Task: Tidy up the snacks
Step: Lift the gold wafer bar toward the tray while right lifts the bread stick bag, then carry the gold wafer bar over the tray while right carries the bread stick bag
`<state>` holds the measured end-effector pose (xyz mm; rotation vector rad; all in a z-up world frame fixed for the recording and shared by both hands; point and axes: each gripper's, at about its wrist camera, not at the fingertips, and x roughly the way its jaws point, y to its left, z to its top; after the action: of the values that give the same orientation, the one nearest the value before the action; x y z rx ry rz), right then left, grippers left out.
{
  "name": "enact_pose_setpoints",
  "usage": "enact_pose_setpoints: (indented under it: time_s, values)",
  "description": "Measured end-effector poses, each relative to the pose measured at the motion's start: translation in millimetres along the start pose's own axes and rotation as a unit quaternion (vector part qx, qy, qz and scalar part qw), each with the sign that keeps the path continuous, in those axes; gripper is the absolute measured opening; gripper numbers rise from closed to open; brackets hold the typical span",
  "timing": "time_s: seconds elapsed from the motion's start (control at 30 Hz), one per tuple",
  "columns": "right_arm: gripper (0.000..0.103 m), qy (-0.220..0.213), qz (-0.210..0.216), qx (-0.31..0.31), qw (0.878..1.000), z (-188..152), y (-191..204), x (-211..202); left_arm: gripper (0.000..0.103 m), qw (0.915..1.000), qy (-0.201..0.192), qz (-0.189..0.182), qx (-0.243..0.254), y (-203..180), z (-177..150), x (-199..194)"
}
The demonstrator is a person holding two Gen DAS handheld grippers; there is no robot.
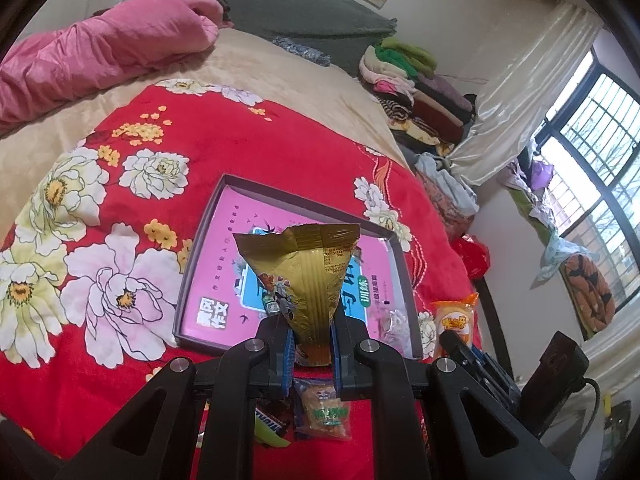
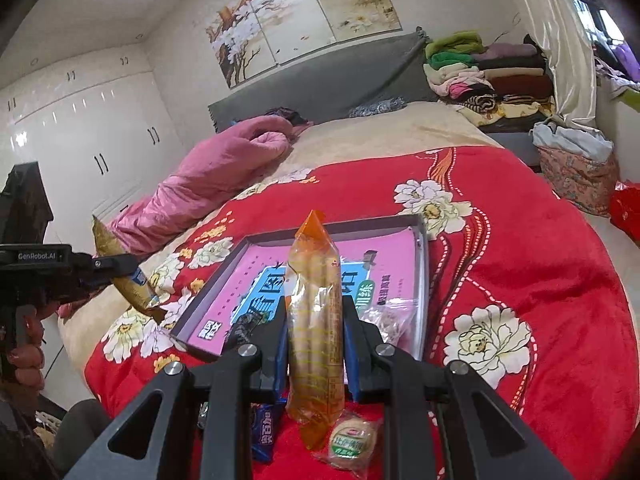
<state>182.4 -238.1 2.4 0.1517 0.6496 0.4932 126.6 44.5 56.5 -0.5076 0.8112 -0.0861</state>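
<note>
A red floral bedspread (image 1: 208, 160) covers the bed, and on it, just ahead of and below both grippers, lies a shallow grey tray (image 1: 200, 248) lined with a pink printed sheet. The left gripper (image 1: 312, 332) is clamped on a gold snack packet (image 1: 308, 276), its long axis pointing toward the tray. The right gripper (image 2: 316, 320) pinches an orange biscuit sleeve (image 2: 316, 320) upright, nearer the tray's right wall. Loose snacks lie beneath each gripper.
</note>
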Motion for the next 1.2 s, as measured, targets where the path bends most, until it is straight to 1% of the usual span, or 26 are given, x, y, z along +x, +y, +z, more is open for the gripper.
enact_pose_setpoints:
  time_s: [0.43, 0.63, 0.73, 0.77, 0.83, 1.07, 1.2]
  values:
    - [0.023, -0.016, 0.005, 0.012, 1.000, 9, -11, 0, 0.014, 0.9997, -0.003, 0.020, 0.017, -5, 11, 4]
    - [0.024, -0.019, 0.012, 0.019, 1.000, 12, -14, 3, 0.014, 0.9994, 0.004, 0.030, 0.017, -3, 15, 14]
    - [0.023, -0.022, 0.012, 0.022, 0.999, 14, -17, 6, 0.014, 0.9990, 0.009, 0.040, 0.019, -1, 17, 20]
    - [0.024, -0.022, 0.012, 0.023, 0.999, 14, -18, 6, 0.014, 0.9985, 0.011, 0.049, 0.023, 0, 17, 23]
    - [0.024, -0.024, 0.012, 0.027, 0.999, 16, -21, 9, 0.014, 0.9983, 0.014, 0.052, 0.023, 2, 17, 26]
    - [0.023, -0.024, 0.015, 0.044, 0.999, 19, -30, 15, 0.014, 0.9958, 0.043, 0.077, 0.026, 9, 15, 47]
    - [0.024, -0.023, 0.015, 0.045, 0.999, 20, -31, 19, 0.014, 0.9944, 0.057, 0.085, 0.028, 12, 15, 58]
